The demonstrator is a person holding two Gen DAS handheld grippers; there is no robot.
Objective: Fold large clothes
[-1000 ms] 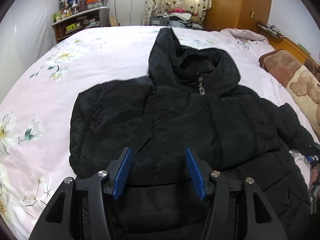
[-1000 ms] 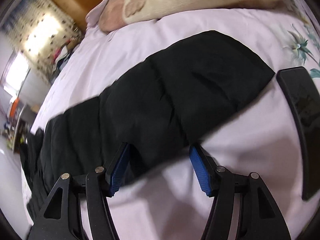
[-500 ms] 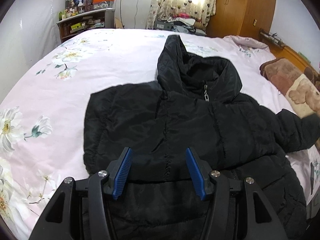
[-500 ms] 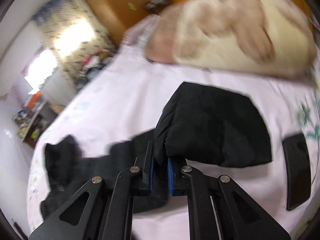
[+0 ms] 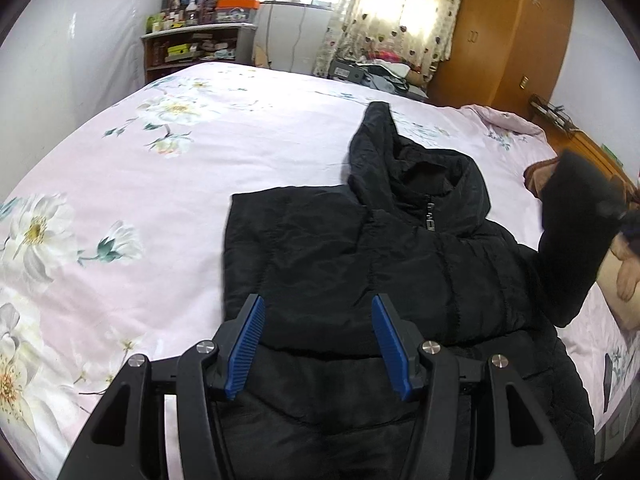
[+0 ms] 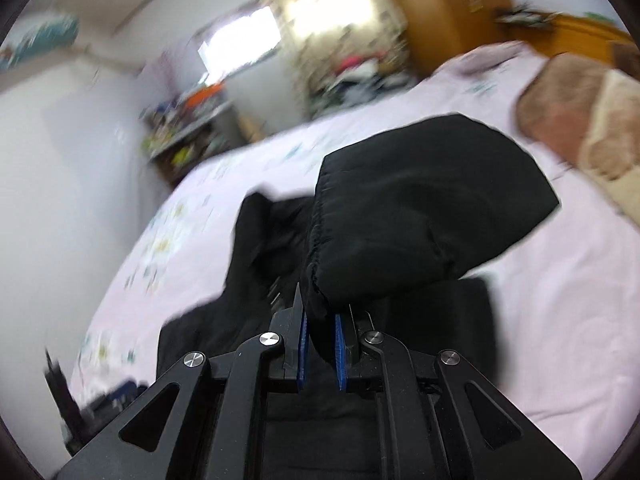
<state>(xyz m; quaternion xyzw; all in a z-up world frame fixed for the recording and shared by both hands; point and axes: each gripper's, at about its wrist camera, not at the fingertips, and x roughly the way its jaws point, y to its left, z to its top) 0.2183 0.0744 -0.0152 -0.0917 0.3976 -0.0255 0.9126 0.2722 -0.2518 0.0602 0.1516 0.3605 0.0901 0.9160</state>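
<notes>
Right hand-held gripper (image 6: 320, 340) clenches the lifted jacket sleeve (image 6: 420, 208); left hand-held gripper (image 5: 318, 344) released; bed (image 5: 140, 184) bare toward nine o'clock.

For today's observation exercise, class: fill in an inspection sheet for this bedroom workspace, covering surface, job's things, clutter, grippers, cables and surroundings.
Surface: bed with pink floral sheet.
Job's things: black hooded puffer jacket lying front up; its sleeve lifted off the bed.
Clutter: brown plush blanket at the bed's edge.
Grippers: left gripper open above the jacket; right gripper shut on the sleeve cuff.
Cables: a cord on the white appliance.
Surroundings: cluttered bookshelf, heart-print curtain, wooden wardrobe.
</notes>
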